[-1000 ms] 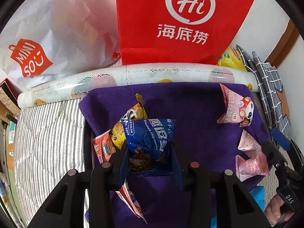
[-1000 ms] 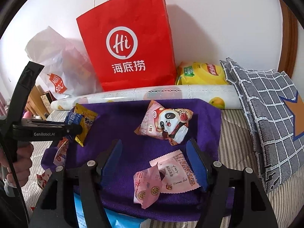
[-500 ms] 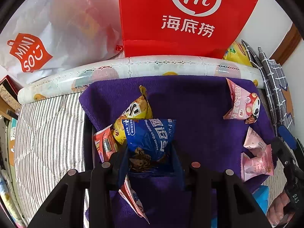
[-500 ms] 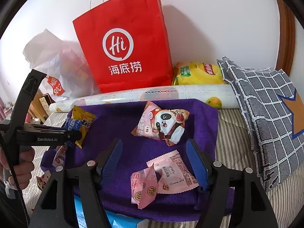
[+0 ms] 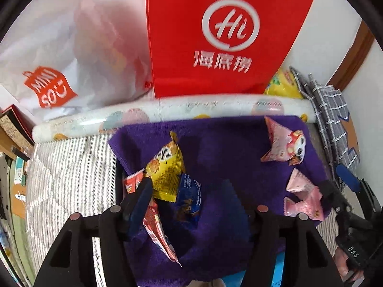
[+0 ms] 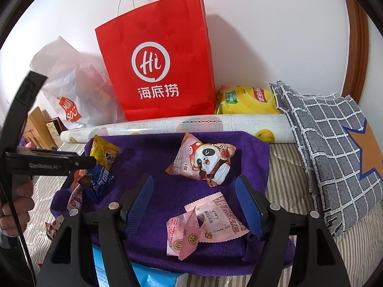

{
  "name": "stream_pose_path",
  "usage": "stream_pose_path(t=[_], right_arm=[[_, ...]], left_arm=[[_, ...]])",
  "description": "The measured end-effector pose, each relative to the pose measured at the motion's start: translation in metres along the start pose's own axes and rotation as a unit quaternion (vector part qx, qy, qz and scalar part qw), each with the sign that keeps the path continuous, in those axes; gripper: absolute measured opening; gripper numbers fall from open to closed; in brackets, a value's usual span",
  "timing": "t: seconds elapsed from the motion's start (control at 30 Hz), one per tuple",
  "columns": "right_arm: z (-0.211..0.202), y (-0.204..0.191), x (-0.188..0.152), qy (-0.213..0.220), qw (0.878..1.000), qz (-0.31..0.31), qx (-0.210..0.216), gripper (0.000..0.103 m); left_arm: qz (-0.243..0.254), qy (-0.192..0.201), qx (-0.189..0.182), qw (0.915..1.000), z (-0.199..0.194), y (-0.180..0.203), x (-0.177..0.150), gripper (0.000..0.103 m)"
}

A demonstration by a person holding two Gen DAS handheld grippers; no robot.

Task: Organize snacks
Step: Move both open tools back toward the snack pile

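Two tools stand apart-jawed: left tool [image 5: 189, 205], jaws just widened, blue cookie packet [image 5: 188, 199] loose between them at purple cloth [image 5: 227, 148] edge; right tool [image 6: 195, 204] above pink packets [image 6: 210, 222]; "Hi" bag [image 6: 155, 57] beyond.

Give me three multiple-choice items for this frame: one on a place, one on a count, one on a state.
1. Where does the panda packet lie?
A. in the red bag
B. on the purple towel
C. on the checked pillow

2. How many pink packets lie between the right gripper fingers?
A. two
B. five
C. none

3. How is the left gripper?
A. shut on the blue packet
B. out of view
C. open, blue packet loose

Key: 1 B, it rests on the towel's far half. 2 A, two overlapping packets show. 3 C, the jaws have just been opening and the pads stand clear of the packet.
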State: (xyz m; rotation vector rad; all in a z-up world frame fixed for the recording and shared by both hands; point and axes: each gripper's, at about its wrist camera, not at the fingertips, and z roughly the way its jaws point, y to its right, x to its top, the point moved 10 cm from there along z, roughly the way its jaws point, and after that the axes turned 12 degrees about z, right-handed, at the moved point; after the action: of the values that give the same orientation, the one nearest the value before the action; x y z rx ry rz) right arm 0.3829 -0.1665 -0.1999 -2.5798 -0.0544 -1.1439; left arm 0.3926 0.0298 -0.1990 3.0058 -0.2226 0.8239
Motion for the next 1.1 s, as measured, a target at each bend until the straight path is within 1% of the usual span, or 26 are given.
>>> stream_pose_path(t=[0.07,0.13,0.23,0.37,0.43,0.5,0.57,0.63,0.67,0.77,0.87,0.93,1.0,1.1], right_arm=[[-0.005,-0.003,0.002,0.002,1.000,-0.003,-0.010,0.085],[-0.014,-0.001,0.004,0.014,0.999,-0.002,-0.031,0.086],[-0.030,0.002,0.002,0.017,0.998,0.006,-0.054,0.092],[-0.059,0.007,-0.004,0.029,0.996,0.015,-0.082,0.092],[-0.078,0.007,-0.010,0.046,0.996,0.021,-0.077,0.092],[-0.093,0.005,-0.018,0.050,0.996,0.018,-0.067,0.092],[-0.106,0.006,-0.028,0.049,0.996,0.016,-0.079,0.092],[-0.119,0.007,-0.039,0.051,0.994,0.010,-0.100,0.092],[-0.125,0.004,-0.046,0.047,0.994,0.007,-0.103,0.092],[-0.139,-0.008,-0.066,0.037,0.995,-0.002,-0.094,0.091],[-0.147,-0.022,-0.086,0.029,0.996,-0.004,-0.090,0.091],[-0.149,-0.033,-0.102,0.016,0.997,0.010,-0.079,0.091],[-0.148,-0.044,-0.118,-0.001,0.998,0.025,-0.057,0.089],[-0.143,-0.059,-0.145,-0.033,0.997,0.062,-0.025,0.084]], left_arm=[[0.001,0.009,0.003,0.9999,-0.008,0.000,0.003,0.065],[0.006,0.017,-0.003,0.9998,-0.016,0.002,0.005,0.065],[0.011,0.026,-0.009,0.9996,-0.028,0.008,0.008,0.065],[0.016,0.036,-0.009,0.9992,-0.044,0.012,0.008,0.067],[0.021,0.044,-0.007,0.9988,-0.053,0.014,0.007,0.069],[0.027,0.052,-0.003,0.9983,-0.063,0.017,0.008,0.069],[0.032,0.063,-0.004,0.9975,-0.076,0.020,0.008,0.071],[0.036,0.069,-0.009,0.9969,-0.086,0.024,0.006,0.071],[0.038,0.071,-0.014,0.9967,-0.092,0.026,0.005,0.071],[0.036,0.087,-0.023,0.9953,-0.109,0.031,0.001,0.071],[0.033,0.110,-0.025,0.9931,-0.125,0.028,-0.016,0.071],[0.041,0.111,-0.034,0.9924,-0.130,0.026,-0.036,0.071],[0.049,0.102,-0.028,0.9932,-0.131,0.018,-0.059,0.071],[0.029,0.113,-0.017,0.9930,-0.137,-0.004,-0.088,0.071]])
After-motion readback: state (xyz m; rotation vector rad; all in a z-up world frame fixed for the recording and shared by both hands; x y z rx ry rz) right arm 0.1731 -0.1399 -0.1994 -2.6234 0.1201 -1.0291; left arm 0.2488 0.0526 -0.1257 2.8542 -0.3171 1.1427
